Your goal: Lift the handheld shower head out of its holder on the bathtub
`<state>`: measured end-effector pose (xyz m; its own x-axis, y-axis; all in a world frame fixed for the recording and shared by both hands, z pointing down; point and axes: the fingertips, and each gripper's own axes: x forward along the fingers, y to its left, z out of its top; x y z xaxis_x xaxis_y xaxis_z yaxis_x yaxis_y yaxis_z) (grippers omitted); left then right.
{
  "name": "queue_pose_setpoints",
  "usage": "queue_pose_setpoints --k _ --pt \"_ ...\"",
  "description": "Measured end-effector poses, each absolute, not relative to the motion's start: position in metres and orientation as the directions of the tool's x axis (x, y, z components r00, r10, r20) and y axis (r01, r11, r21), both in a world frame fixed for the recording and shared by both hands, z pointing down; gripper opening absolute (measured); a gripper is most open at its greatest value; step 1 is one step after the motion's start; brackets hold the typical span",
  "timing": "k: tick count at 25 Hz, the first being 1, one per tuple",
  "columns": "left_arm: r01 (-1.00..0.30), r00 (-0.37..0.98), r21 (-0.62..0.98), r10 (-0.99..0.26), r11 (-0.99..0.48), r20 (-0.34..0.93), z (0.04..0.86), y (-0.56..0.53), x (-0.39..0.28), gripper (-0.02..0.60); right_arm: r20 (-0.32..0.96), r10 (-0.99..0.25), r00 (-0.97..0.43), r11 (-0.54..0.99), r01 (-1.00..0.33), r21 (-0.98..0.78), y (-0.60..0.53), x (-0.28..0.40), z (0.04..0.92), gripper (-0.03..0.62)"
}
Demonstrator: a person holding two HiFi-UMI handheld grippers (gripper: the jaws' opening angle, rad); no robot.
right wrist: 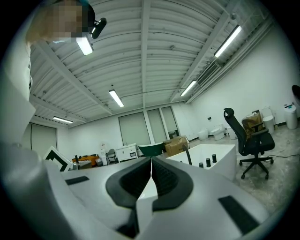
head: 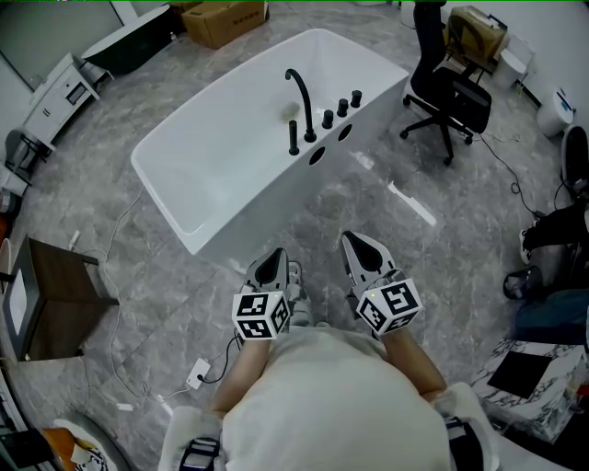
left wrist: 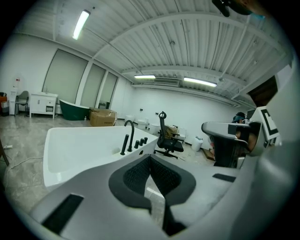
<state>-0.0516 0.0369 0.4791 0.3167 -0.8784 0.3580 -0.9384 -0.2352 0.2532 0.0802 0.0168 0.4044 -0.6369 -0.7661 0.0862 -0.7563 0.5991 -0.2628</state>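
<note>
The white bathtub (head: pixel 184 207) stands on the grey floor ahead of me. On its right rim rise a black curved spout (head: pixel 302 97), the slim black handheld shower head (head: pixel 294 138) upright in its holder, and three black knobs (head: pixel 341 108). Both grippers are held low in front of me, well short of the tub. My left gripper (head: pixel 273 258) is shut with nothing in it, and so is my right gripper (head: pixel 353 242). In the left gripper view the shower head (left wrist: pixel 124 144) stands beyond the shut left gripper (left wrist: pixel 150 157). The right gripper (right wrist: pixel 151 162) hides the shower head in its own view.
A black office chair (head: pixel 446 87) stands right of the tub. A cardboard box (head: pixel 225 20) and a white cabinet (head: pixel 60 92) lie beyond it. A dark wooden table (head: pixel 55 294) is at my left. A cable with a socket (head: pixel 198 373) lies on the floor.
</note>
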Motion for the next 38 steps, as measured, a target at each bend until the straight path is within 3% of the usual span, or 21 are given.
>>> queue_pose_setpoints --k 26,38 --pt "-0.923 0.36 0.279 -0.847 -0.264 0.392 0.493 -0.149 -0.145 0.021 0.181 -0.797 -0.576 0.533 -0.812 -0.236 -0.181 -0.002 0.43 0.021" --pt "-0.908 0.401 0.313 -0.795 -0.279 0.455 0.532 -0.194 -0.169 0.021 0.269 -0.79 -0.551 0.513 -0.834 -0.203 -0.255 -0.034 0.492 0.021"
